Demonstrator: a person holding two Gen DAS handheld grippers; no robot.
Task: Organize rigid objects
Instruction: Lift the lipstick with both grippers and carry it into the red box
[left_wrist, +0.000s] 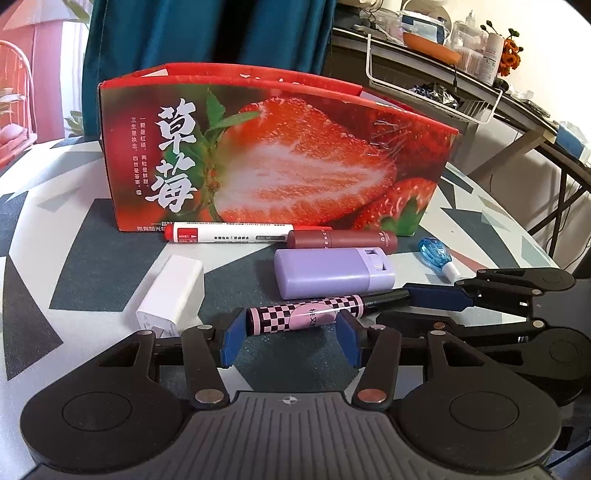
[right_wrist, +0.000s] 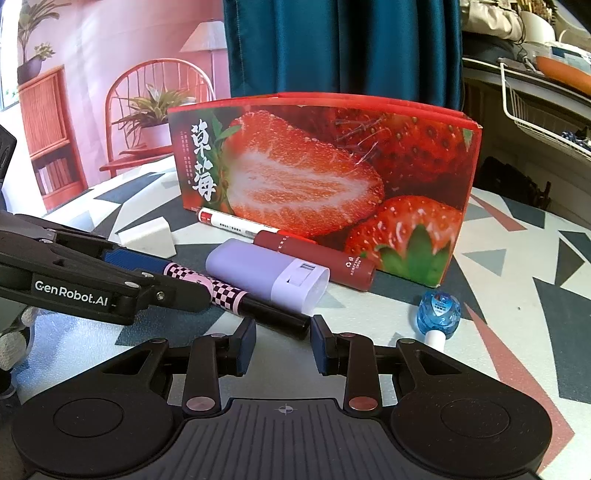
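Note:
A pink-and-black checkered pen (left_wrist: 295, 315) lies on the patterned tabletop (left_wrist: 92, 240). My left gripper (left_wrist: 291, 321) stands open, with the pen's pink end beside its left pad and the body passing just beyond the right pad. From the right, my right gripper (left_wrist: 395, 306) is shut on the pen's black end (right_wrist: 280, 321). Behind the pen lie a lilac case (left_wrist: 332, 273), a dark red tube (left_wrist: 341, 238) and a white marker with a red cap (left_wrist: 229, 232). A white charger block (left_wrist: 173, 295) sits at the left.
A tall strawberry-printed box (left_wrist: 277, 158) stands behind the row of objects. A blue transparent dispenser (right_wrist: 439, 312) lies to the right of my right gripper. Beyond the table are a blue curtain (left_wrist: 207, 33), a cluttered desk and a white wire basket (left_wrist: 443, 92).

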